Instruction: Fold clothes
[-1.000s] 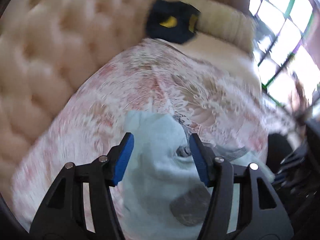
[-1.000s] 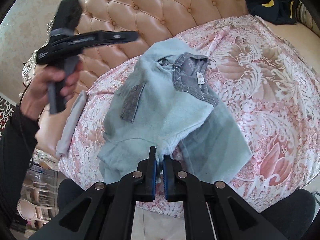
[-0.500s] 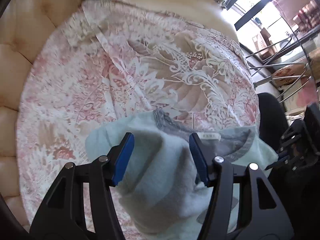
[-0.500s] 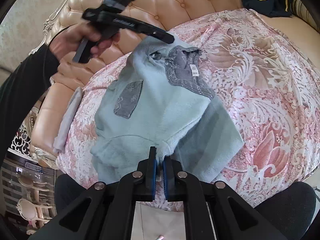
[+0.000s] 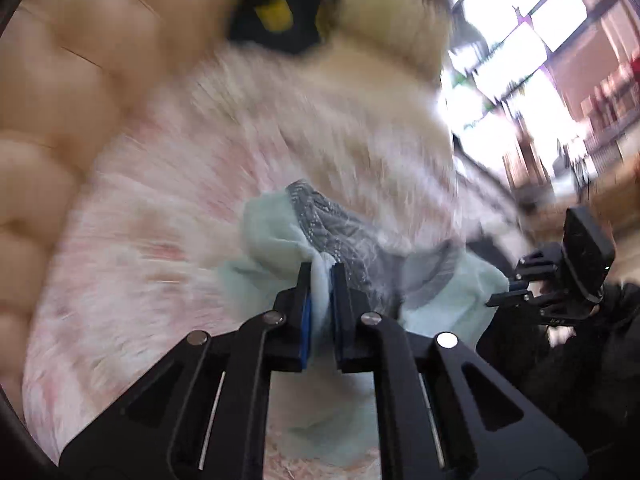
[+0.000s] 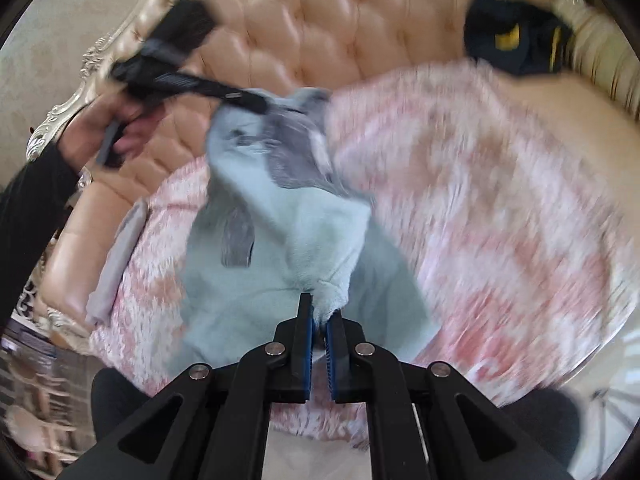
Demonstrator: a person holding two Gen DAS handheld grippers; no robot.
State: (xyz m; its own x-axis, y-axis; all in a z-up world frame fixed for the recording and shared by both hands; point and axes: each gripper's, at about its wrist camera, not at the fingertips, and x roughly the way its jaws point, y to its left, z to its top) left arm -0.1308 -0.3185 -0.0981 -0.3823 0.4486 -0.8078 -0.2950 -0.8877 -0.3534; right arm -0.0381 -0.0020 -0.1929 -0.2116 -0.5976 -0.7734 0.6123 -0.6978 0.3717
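Note:
A pale blue fleece top (image 6: 280,216) with a grey neckband (image 5: 332,220) and a grey patch (image 6: 238,240) is lifted off the pink floral bedspread (image 6: 500,208). My left gripper (image 5: 321,276) has its jaws closing on the fabric beside the neckband, with the cloth pinched between the blue pads. In the right wrist view the same left gripper (image 6: 256,102) holds the top's upper end, carried by a hand (image 6: 120,132). My right gripper (image 6: 320,312) is shut on the lower hem. Both views are motion-blurred.
A tufted peach headboard (image 6: 320,24) stands behind the bed. A dark navy garment with yellow marks (image 6: 516,44) lies at the far corner. A folded grey cloth (image 6: 116,256) rests at the bed's left edge. Bright windows (image 5: 520,40) are off to the right.
The left gripper's jaws came together on the fabric by the neckband and it rose, pulling that end of the top up. The right gripper kept its grip on the hem and rose slightly.

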